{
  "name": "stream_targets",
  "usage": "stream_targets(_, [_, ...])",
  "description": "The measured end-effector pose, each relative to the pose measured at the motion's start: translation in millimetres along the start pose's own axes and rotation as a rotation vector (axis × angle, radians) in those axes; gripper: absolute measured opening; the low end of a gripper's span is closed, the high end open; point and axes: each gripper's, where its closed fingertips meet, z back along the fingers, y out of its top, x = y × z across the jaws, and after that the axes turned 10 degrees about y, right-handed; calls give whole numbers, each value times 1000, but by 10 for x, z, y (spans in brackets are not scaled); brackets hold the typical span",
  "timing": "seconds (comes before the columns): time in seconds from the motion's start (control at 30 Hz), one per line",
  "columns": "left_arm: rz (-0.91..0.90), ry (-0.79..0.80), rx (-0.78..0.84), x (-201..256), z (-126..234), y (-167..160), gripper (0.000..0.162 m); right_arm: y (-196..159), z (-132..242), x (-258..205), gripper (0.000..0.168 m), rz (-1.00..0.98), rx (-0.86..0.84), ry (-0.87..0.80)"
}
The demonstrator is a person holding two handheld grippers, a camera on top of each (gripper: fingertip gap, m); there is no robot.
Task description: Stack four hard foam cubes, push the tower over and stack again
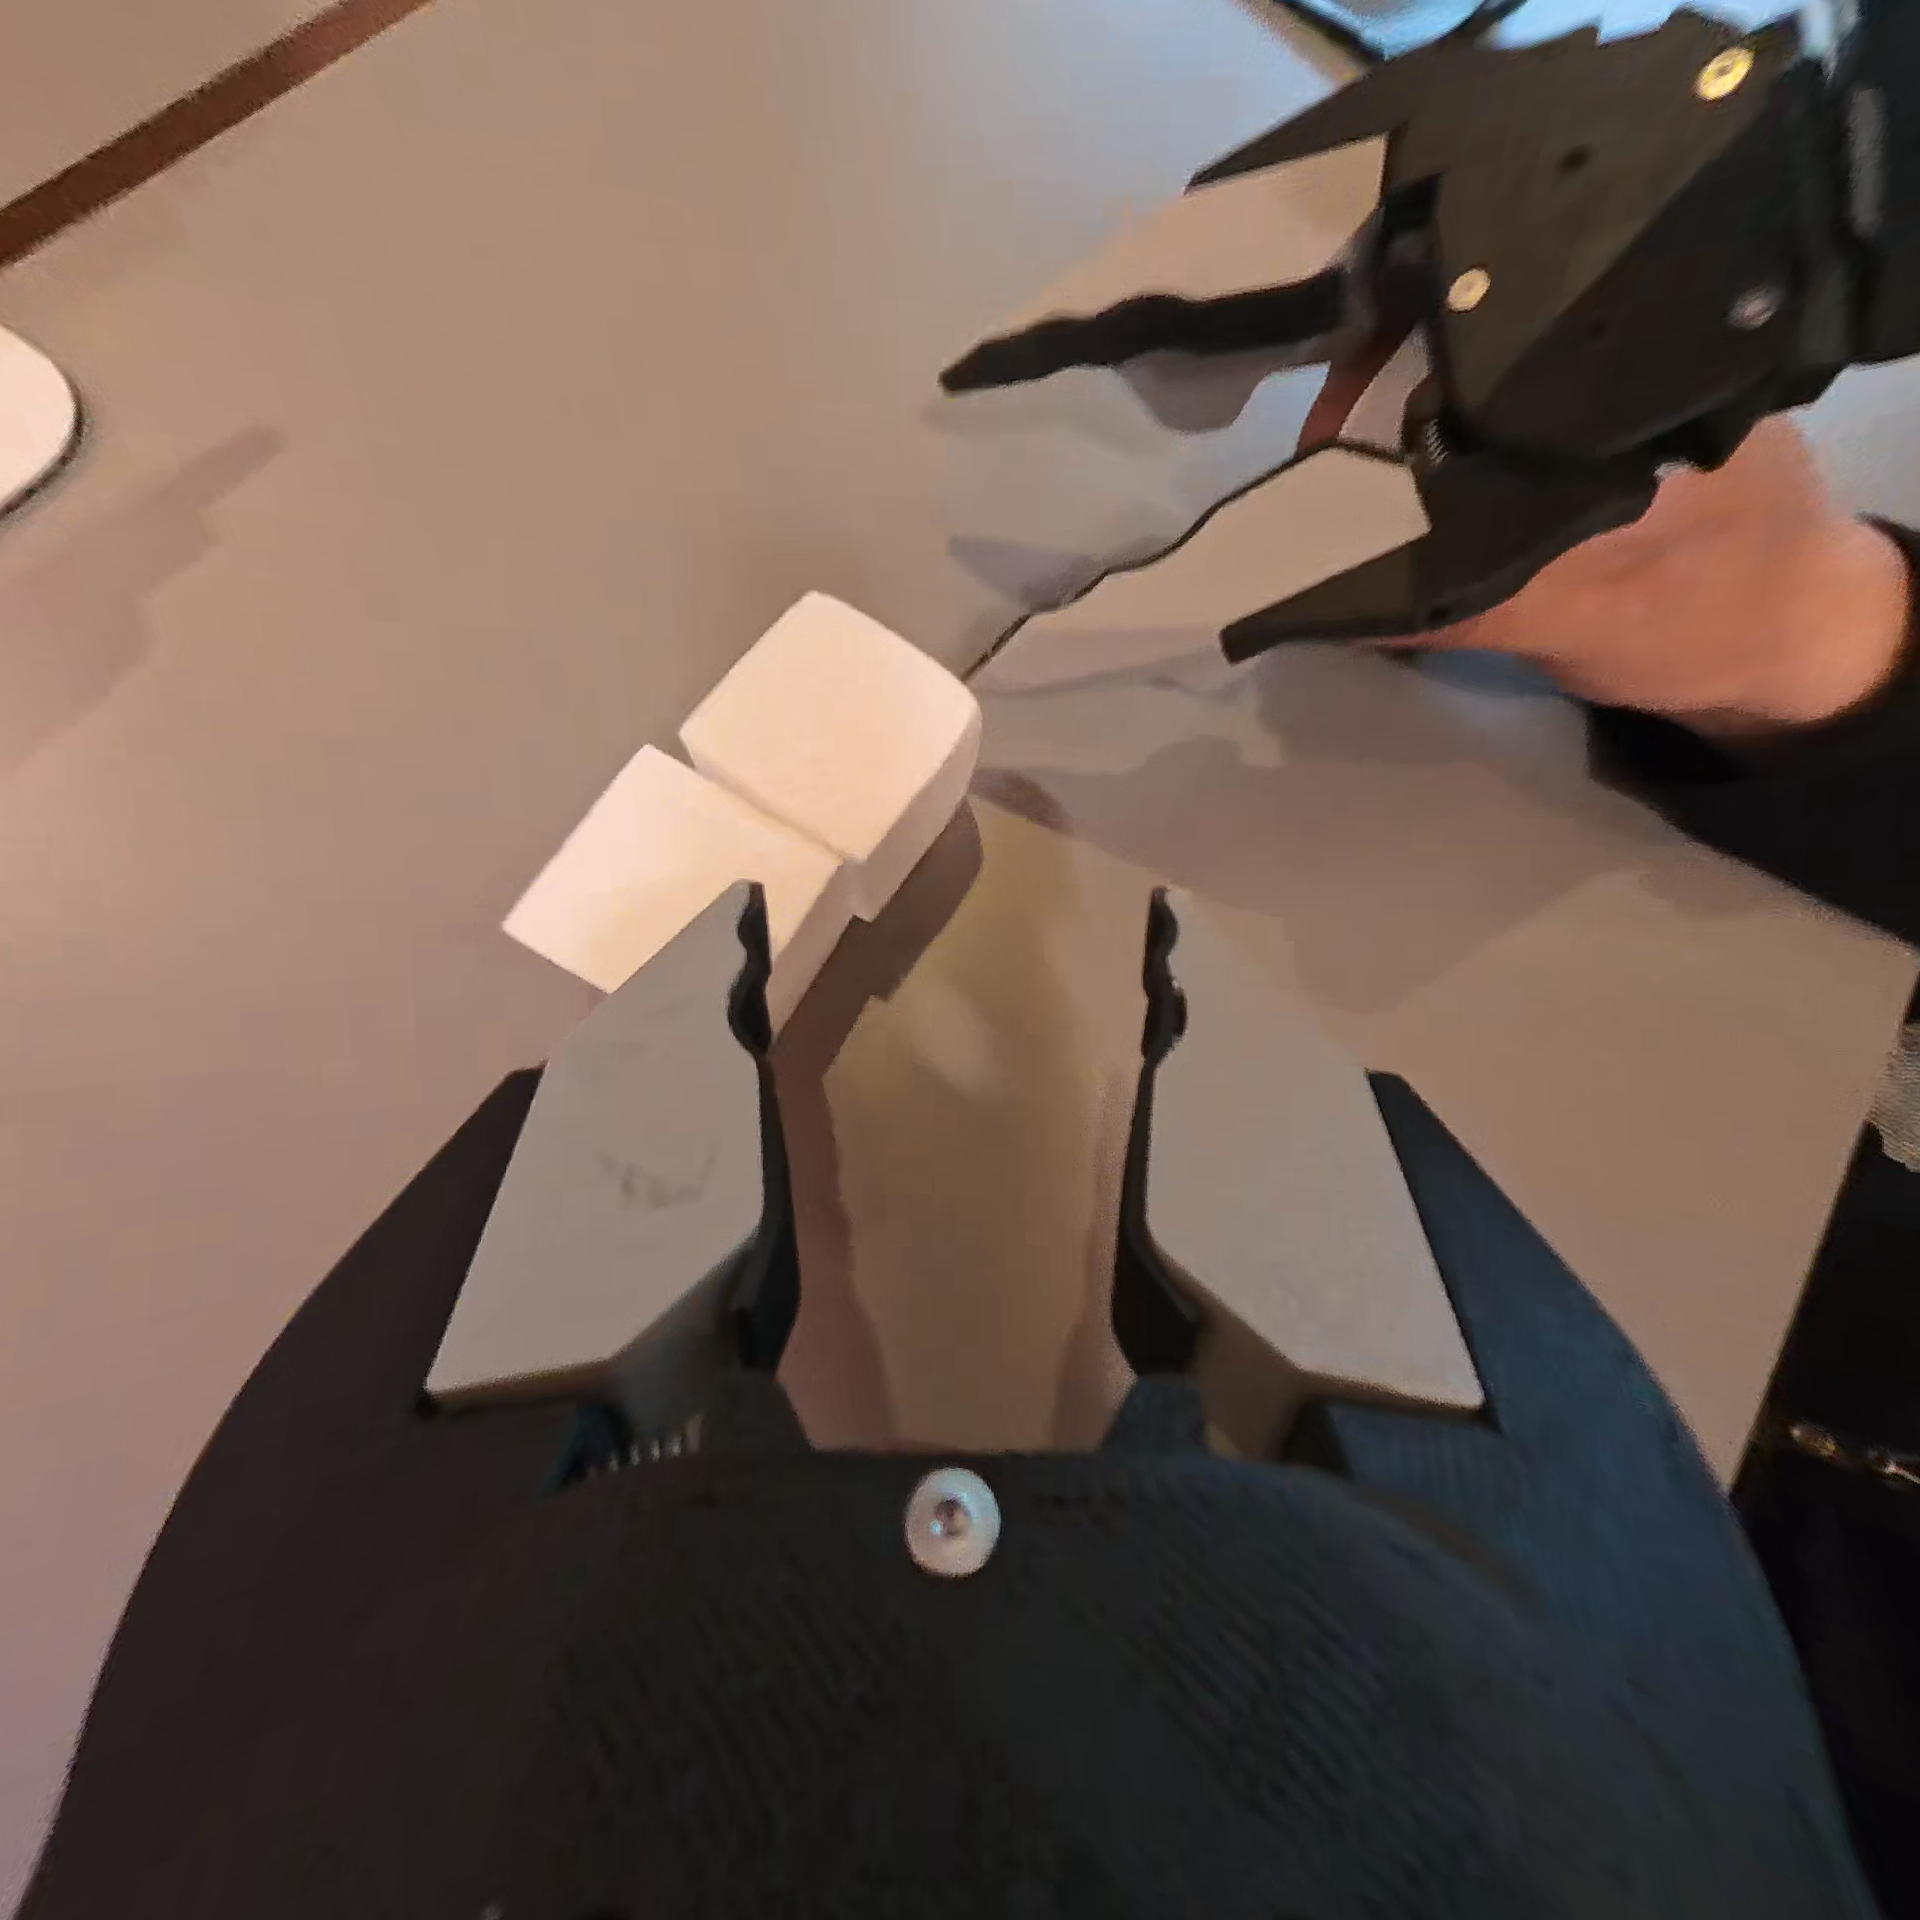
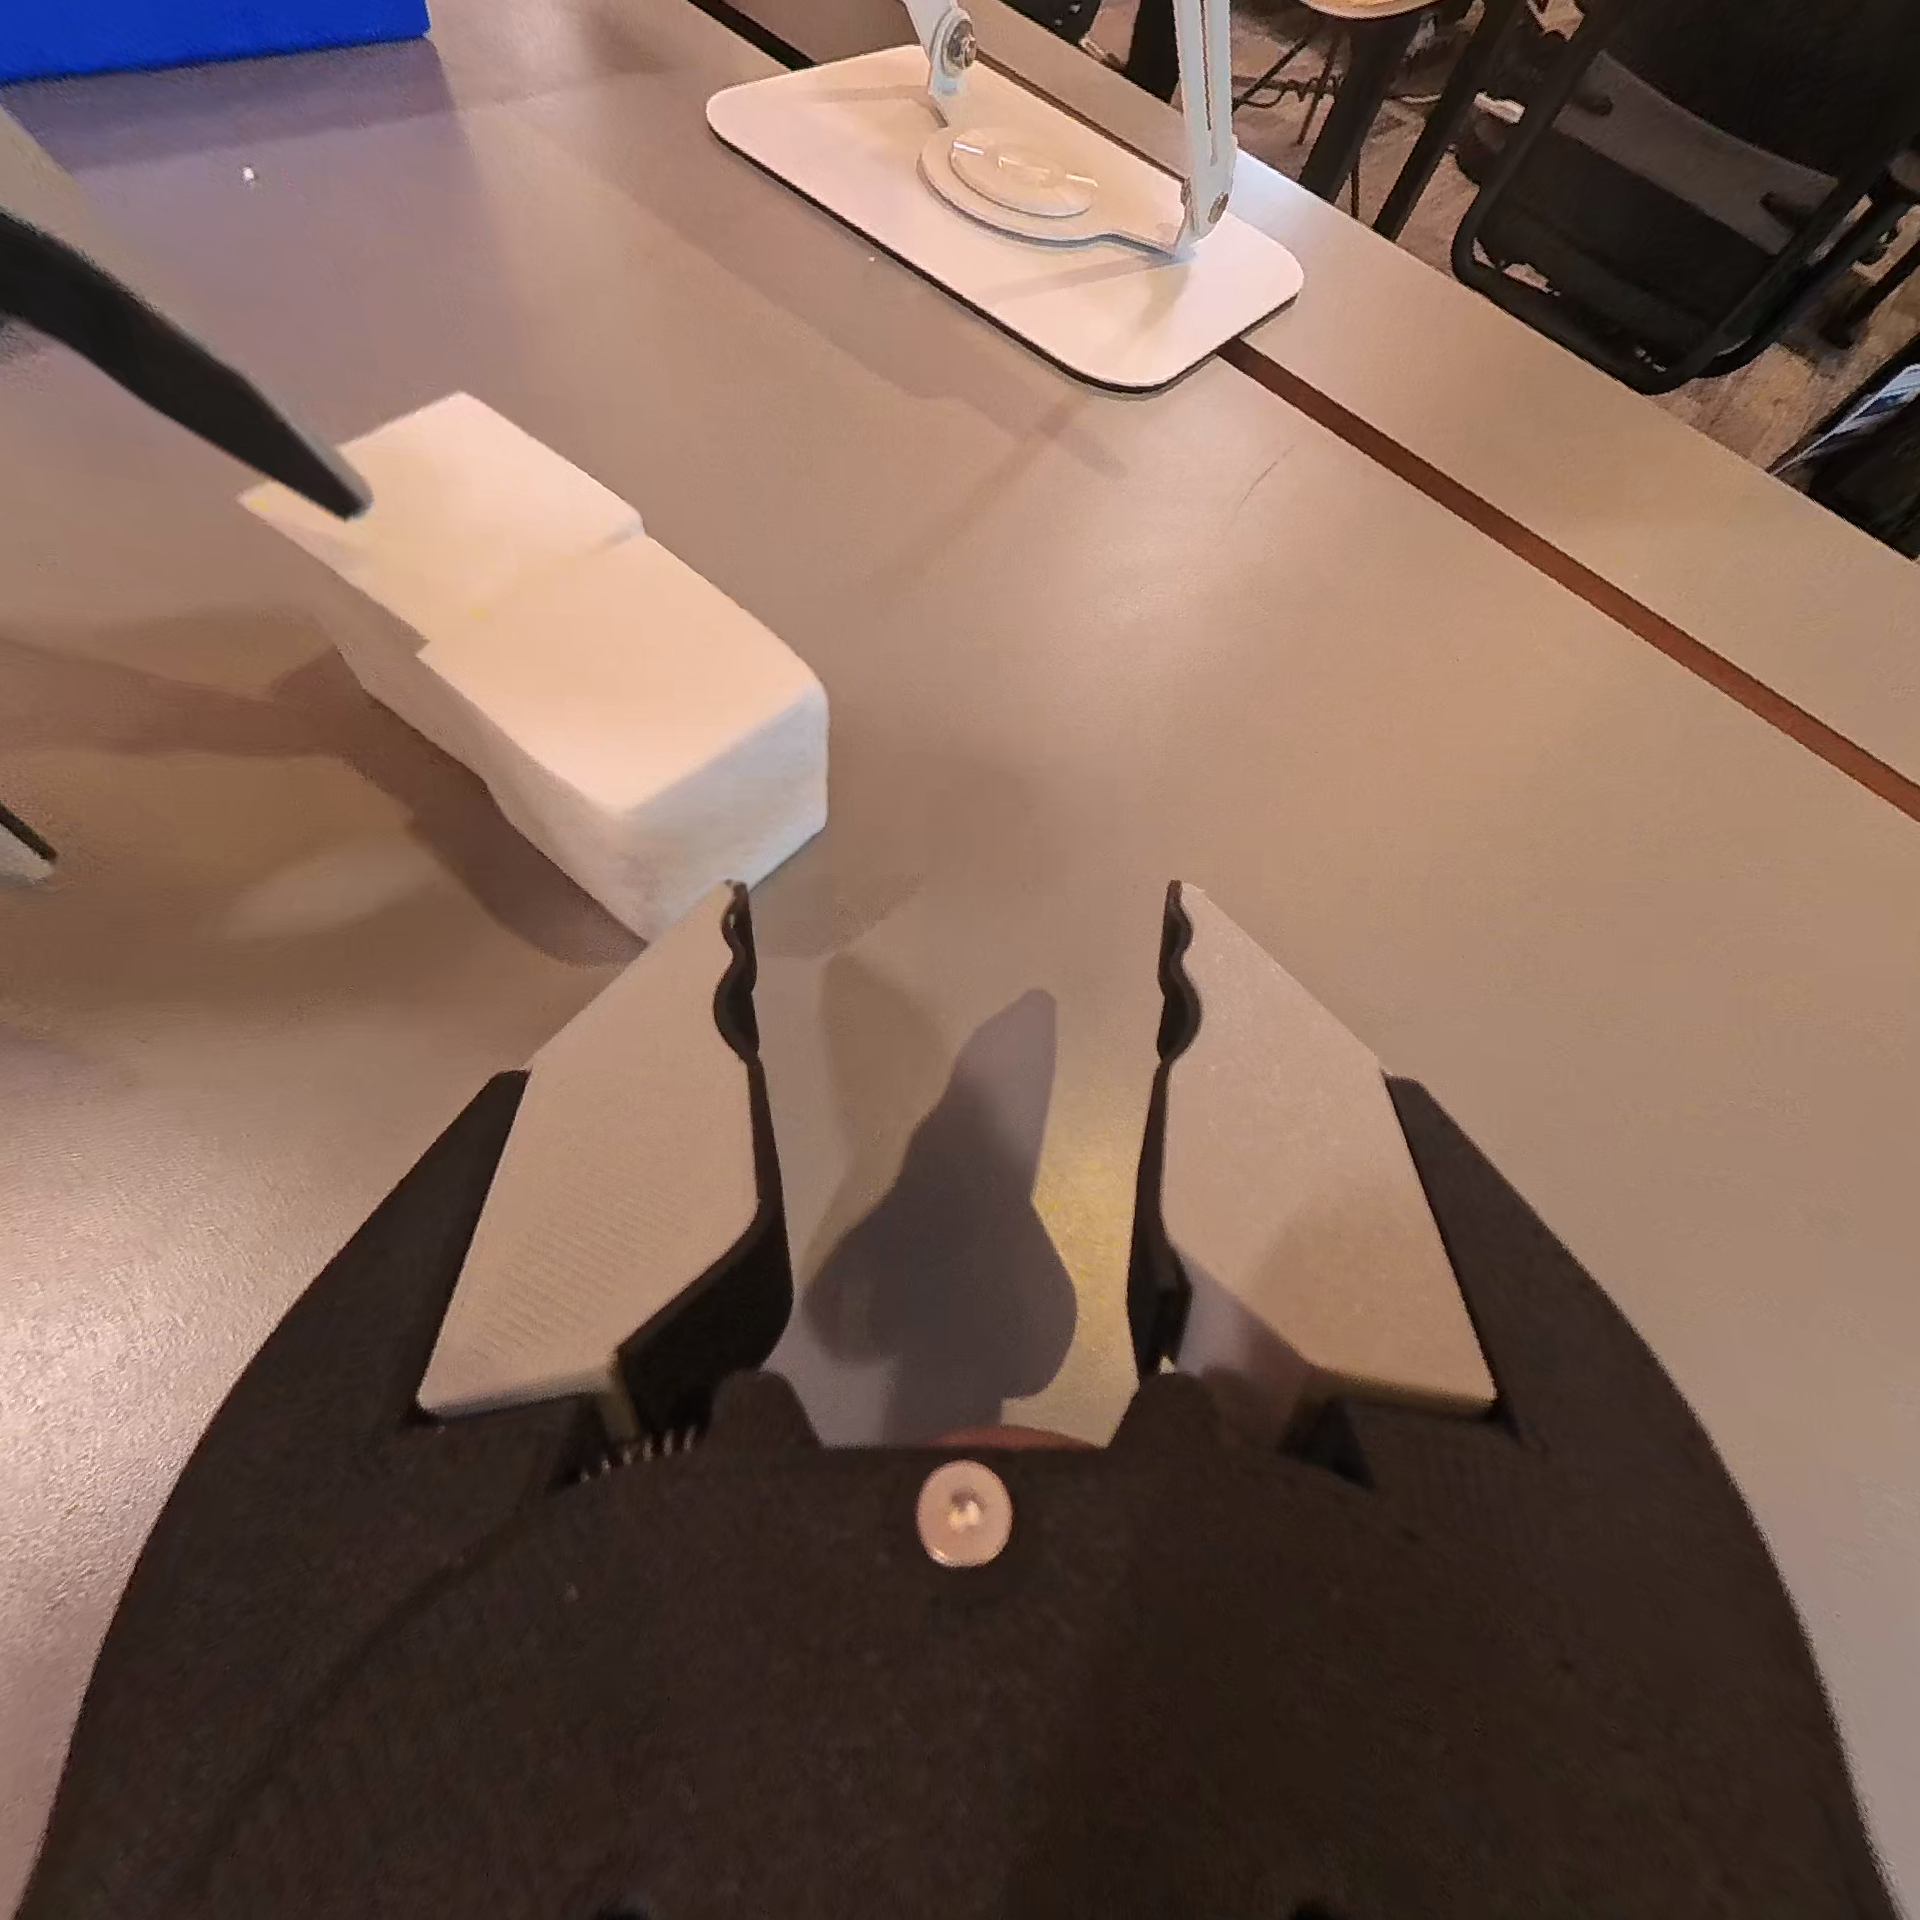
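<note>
Two white hard foam cubes lie touching in a row on the grey-brown table, slightly offset. In the left wrist view the near cube (image 1: 644, 862) sits just beyond my left gripper's left fingertip and the far cube (image 1: 831, 727) behind it. My left gripper (image 1: 954, 914) is open and empty. My right gripper (image 1: 1086, 509), held by a hand (image 1: 1683, 613), is open and empty to the right of the cubes. In the right wrist view my right gripper (image 2: 956, 899) is open, with the near cube (image 2: 634, 686) ahead on the left. A left gripper finger (image 2: 187, 364) reaches over the far cube (image 2: 468, 478).
A white stand base (image 2: 1039, 239) stands at the far side of the table; its corner shows in the left wrist view (image 1: 26, 416). A brown seam (image 2: 1558, 582) crosses the table. A blue object (image 2: 208, 31) is far left. Chairs (image 2: 1662, 208) stand beyond the table edge.
</note>
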Motion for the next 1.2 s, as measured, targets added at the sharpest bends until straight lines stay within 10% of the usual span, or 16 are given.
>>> stream_targets(0.17, [16,88,95,-192,158,185,67,95,82,-20,71,-13,56,37])
stream_targets(0.4, [23,261,62,-766,109,38,67,453,304,-772,0,82,264,444])
stream_targets(0.63, [9,350,61,-1020,-114,4,52,69,-115,-971,0,305,-13,378])
stream_targets(0.8, [48,318,70,-975,-136,-3,46,196,-263,-286,0,309,-55,-83])
stream_targets(1.2, [53,68,123,-417,-189,28,54,169,9,-200,16,102,71,37])
